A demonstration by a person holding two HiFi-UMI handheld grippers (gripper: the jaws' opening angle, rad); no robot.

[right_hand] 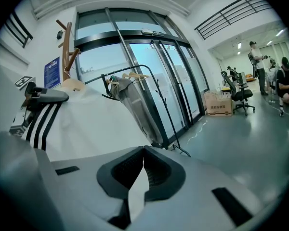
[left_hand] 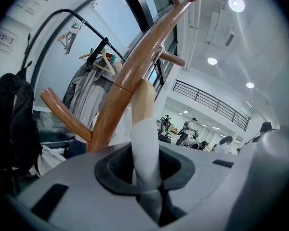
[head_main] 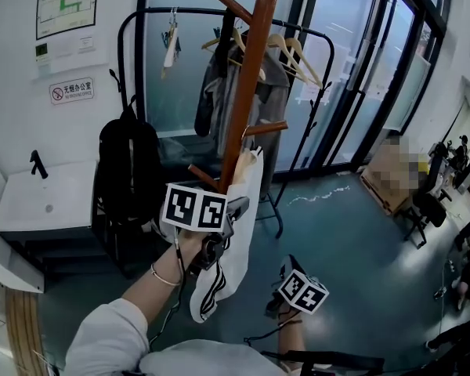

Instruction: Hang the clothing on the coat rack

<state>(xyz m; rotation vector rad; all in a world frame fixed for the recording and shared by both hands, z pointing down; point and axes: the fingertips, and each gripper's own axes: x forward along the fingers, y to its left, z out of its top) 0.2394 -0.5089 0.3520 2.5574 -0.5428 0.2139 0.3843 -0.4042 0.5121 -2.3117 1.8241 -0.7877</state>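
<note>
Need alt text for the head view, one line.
The left gripper holds a white, black-striped garment up against the wooden coat rack; the right gripper sits lower right. Behind: backpack, clothes rail, glass doors.

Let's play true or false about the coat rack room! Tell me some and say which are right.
The coat rack is wooden. True.
The backpack is red. False: it is black.
White cloth runs through the jaws of the left gripper. True.
Nothing is in the jaws of the right gripper. False: white cloth is between them too.
The cloth has black stripes. True.
The black rail is bare. False: hangers and a grey jacket hang on it.
</note>
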